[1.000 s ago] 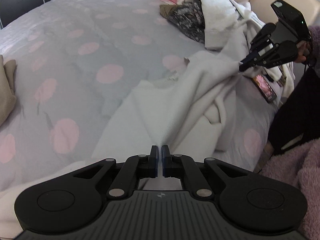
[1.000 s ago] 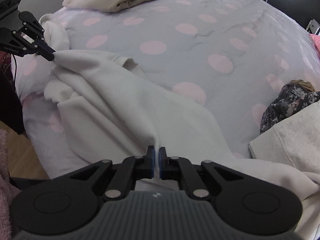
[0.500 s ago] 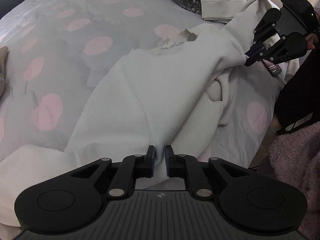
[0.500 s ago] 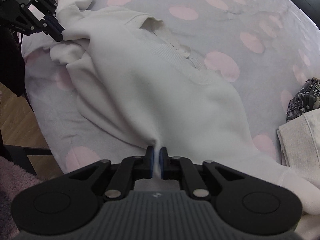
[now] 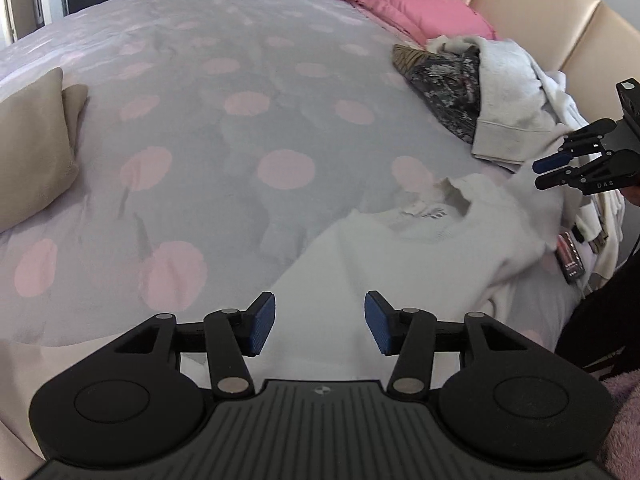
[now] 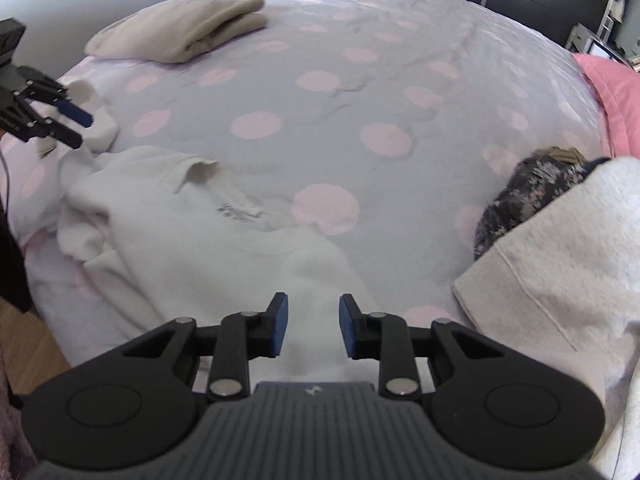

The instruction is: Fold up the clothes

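Blue-padded and spread wide, your left claw point(image 5: 319, 327) and right claw point(image 6: 312, 330) both hang empty just above the near edge of the white sweatshirt point(image 6: 192, 248), gripping nothing. That soft fleecy sweatshirt lies rumpled along the bed's near edge, collar away from you, on a grey duvet point(image 6: 328, 120) with pink dots. Beyond it the duvet is broad and bare, with a folded beige garment point(image 6: 180, 32) far off and a heap of grey and patterned clothes point(image 5: 480, 92) by the pink pillow point(image 5: 396, 0).

Facing wrist views, shared bed point(image 5: 248, 92)
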